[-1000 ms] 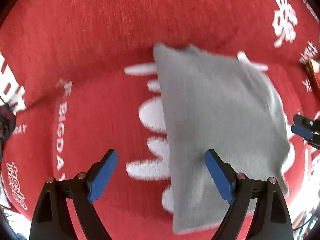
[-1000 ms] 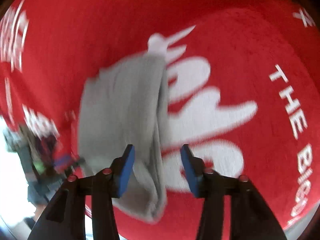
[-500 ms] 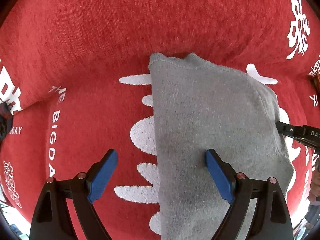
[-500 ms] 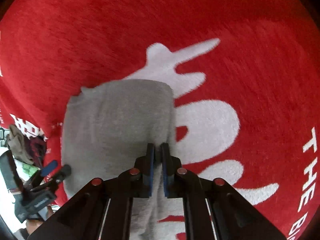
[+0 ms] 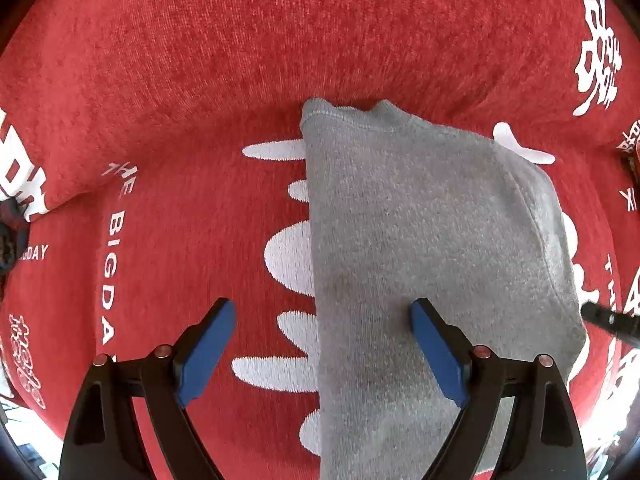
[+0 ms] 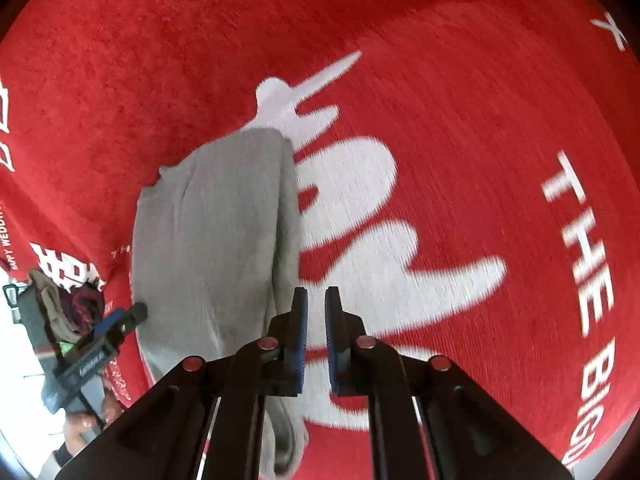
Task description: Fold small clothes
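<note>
Left gripper [image 5: 322, 308]: jaws wide, nothing between the pads but air, pointing steeply down over the cloth [image 5: 420, 240]. In the left view its left pad sits over bare red cover [image 5: 200, 80] and its right pad over grey fabric, so the cloth's straight left edge falls between the two pads. I cannot tell whether either pad touches the fabric. The cloth is a grey knit piece, folded, lying on the cover from centre frame to the lower edge, with a stitched hem at its top and a rounded fold along its right side. It covers part of the large white lettering. Right gripper [image 6: 316, 292]: jaws narrow, only a slit between the blue pads, and through the slit I see white and red cover, no grey. In the right view the cloth [image 6: 212, 240] fills the centre left. Its right edge runs down to the left pad and passes under the gripper body. Whether the fabric is pinched there, I cannot tell. In the left view the right gripper's black tip [image 5: 608, 320] meets the cloth's right edge at mid-right. The right view is motion-blurred.
</note>
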Demonstrator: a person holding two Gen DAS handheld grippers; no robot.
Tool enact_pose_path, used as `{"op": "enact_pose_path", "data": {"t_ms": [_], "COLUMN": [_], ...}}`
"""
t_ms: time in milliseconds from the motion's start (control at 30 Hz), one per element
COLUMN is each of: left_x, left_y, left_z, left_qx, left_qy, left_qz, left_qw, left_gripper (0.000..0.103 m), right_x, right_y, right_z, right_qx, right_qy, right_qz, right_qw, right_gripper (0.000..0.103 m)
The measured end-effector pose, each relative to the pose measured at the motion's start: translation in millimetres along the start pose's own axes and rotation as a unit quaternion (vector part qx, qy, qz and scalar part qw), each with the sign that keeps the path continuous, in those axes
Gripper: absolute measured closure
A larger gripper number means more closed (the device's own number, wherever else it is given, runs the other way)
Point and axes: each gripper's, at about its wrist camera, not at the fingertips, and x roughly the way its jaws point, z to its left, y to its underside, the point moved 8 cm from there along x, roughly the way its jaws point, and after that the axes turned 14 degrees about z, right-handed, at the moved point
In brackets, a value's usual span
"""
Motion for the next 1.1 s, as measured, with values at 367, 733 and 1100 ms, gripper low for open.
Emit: {"op": "enact_pose_path", "data": {"t_ms": [367,733,1100], "left_x": [-0.2,-2.0,-1.1], "left_y": [3.8,7.8,8.9], "left_z": [-2.3,2.6,9.6], "left_qx": [0.009,0.008,-0.021], "left_qy": [0.004,0.007,0.069], "left_qz": [0.008,0.02,0.042], "left_qw": [0.9999,0.9998,0.9965], "left_gripper": [0.013,0.0,0.0], "right_x": [5.7,3.7,5.3], "right_y": [18.7,18.1,14.8], "right_z": [3.6,10.4,10.2], "right_qx": [0.017,0.018,0.014], "right_qy": [-0.023,-0.026,-0.056], "right_qz": [0.016,0.013,0.017], "right_qw": [0.999,0.999,0.998], "right_gripper": [0.062,0.046,0.046]}}
